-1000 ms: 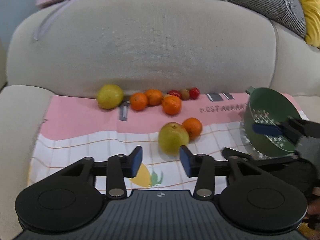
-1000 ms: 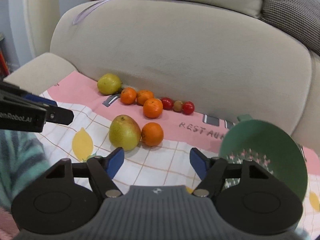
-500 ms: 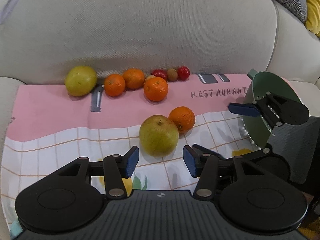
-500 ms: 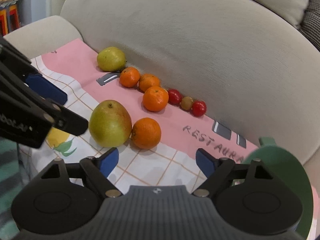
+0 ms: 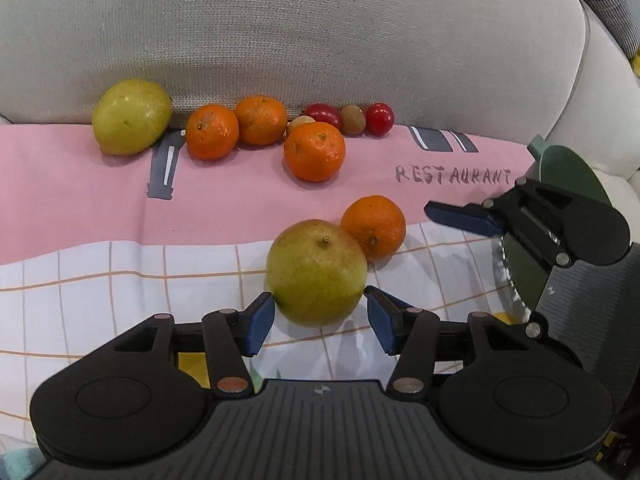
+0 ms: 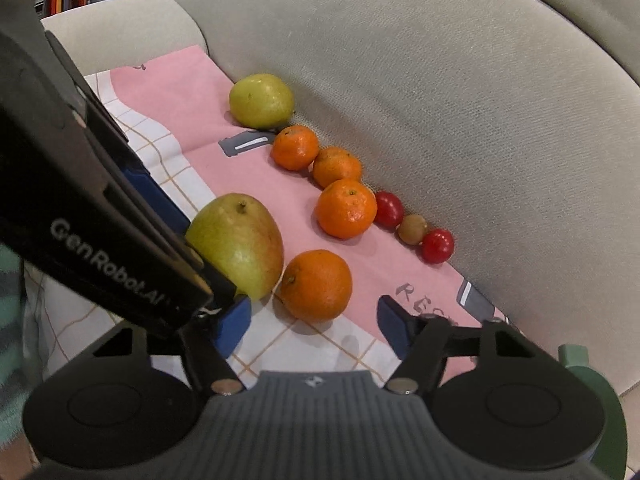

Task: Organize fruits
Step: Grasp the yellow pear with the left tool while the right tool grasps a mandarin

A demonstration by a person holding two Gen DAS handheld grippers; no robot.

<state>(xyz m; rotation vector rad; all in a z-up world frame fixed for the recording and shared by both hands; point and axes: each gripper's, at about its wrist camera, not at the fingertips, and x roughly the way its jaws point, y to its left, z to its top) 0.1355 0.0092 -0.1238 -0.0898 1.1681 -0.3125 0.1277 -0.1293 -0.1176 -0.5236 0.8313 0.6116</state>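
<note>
A yellow-green pear (image 5: pixel 316 272) lies on the printed cloth (image 5: pixel 80 200), touching an orange (image 5: pixel 374 226) on its right. My left gripper (image 5: pixel 320 318) points down at the pear. Its jaws are opening, with the pear's near side between the blue pads, and neither pad presses on it. My right gripper (image 6: pixel 316 320) is low over that orange (image 6: pixel 316 284). Its jaws are closing, and the orange sits just ahead of the tips, untouched. The left gripper's body (image 6: pixel 120 240) covers part of the pear (image 6: pixel 236 240) in the right wrist view.
Along the sofa back (image 5: pixel 300 40) lie a second pear (image 5: pixel 130 122), three oranges (image 5: pixel 314 150), two red tomatoes (image 5: pixel 379 118) and a small brown fruit (image 5: pixel 353 119). A green colander (image 5: pixel 568 168) stands at the cloth's right end, behind the right gripper's finger (image 5: pixel 460 214).
Both grippers have come down and closer to the fruit. The left one's jaws have widened around the pear. The right one rolled, swung from the colander to the orange, then narrowed.
</note>
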